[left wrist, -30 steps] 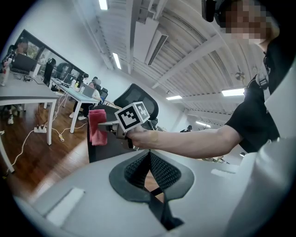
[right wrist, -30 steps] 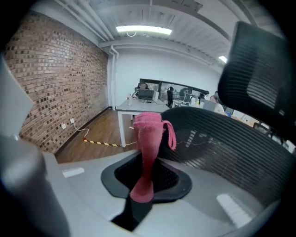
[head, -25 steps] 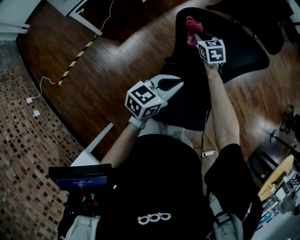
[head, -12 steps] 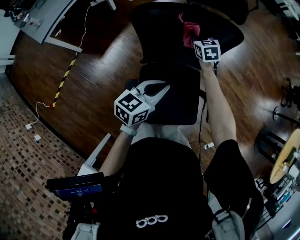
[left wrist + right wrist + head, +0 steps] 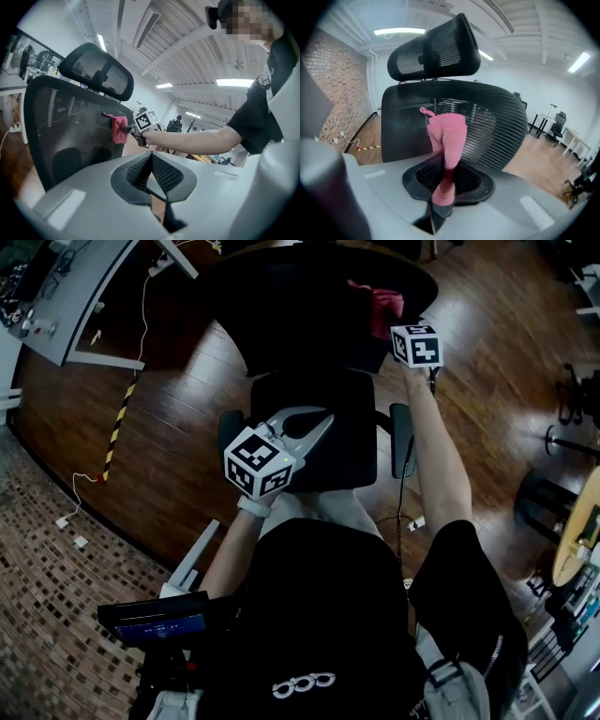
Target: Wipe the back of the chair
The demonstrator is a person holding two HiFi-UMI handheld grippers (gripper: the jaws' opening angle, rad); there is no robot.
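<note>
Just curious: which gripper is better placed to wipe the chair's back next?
The right gripper: its jaws are shut on the pink cloth, held at the chair back. The left gripper is shut, empty and farther away.

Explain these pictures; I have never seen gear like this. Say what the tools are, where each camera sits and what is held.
There is no robot: a person holds a two-jaw hand tool in each hand. The top-down picture comes from a camera on the person's head; the other two come from cameras riding on the tools, looking along their jaws. The right gripper is shut on a pink cloth, held up to the mesh backrest of a black office chair, below its headrest. The left gripper is shut and empty. The chair stands on a wooden floor.
</note>
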